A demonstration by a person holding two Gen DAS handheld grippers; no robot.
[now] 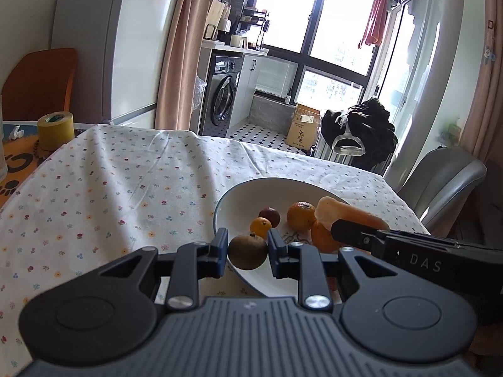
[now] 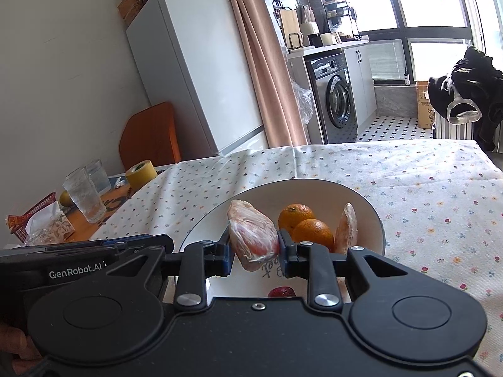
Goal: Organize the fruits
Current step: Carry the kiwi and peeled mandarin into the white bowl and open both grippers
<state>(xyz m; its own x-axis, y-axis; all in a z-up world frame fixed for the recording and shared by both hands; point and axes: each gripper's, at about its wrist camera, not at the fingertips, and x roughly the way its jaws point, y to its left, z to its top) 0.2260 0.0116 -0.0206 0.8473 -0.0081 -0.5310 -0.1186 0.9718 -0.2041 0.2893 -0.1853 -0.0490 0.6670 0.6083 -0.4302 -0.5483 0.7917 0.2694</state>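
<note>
A white bowl (image 1: 239,188) (image 2: 371,216) stands on the flowered tablecloth. My left gripper (image 1: 247,245) is shut on a round brown fruit (image 1: 247,254) just above the bowl's near rim. Inside lie a small orange (image 1: 260,225), a dark red plum (image 1: 269,216) and two bigger oranges (image 1: 300,215) (image 2: 312,232). My right gripper (image 2: 254,245) is shut on a peeled, film-wrapped grapefruit wedge (image 2: 251,238) (image 1: 330,210) over the bowl. A second wedge (image 2: 345,231) leans against the bowl's right wall. The red plum (image 2: 281,291) peeks out below my right fingers.
A yellow tape roll (image 1: 56,125) (image 2: 141,171), two glasses (image 2: 83,199) and a red basket (image 2: 31,216) sit at the table's left end. A grey chair (image 1: 440,185) stands at the right edge, an orange chair (image 1: 41,84) by the fridge. Tablecloth (image 1: 110,194) spreads left of the bowl.
</note>
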